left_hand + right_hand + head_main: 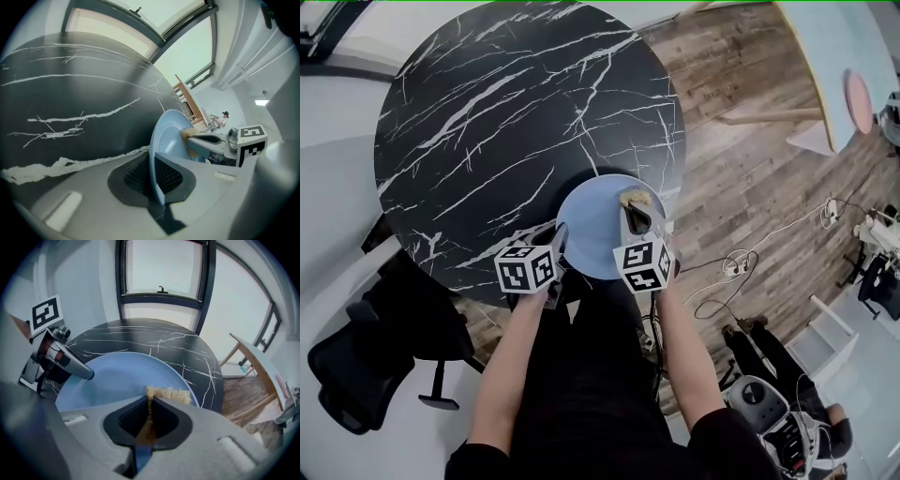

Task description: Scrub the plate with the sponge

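A pale blue plate lies at the near edge of the round black marble table. My left gripper is shut on the plate's left rim, and in the left gripper view the plate stands edge-on between the jaws. Over the plate's right side, my right gripper is shut on a tan sponge. The sponge sticks out past the jaws and rests on the plate near its far right rim. The left gripper shows at the plate's left edge.
A black office chair stands left of the table. A pale wooden table is at the upper right over wood flooring, with white cables on the floor. A window lies beyond the marble table.
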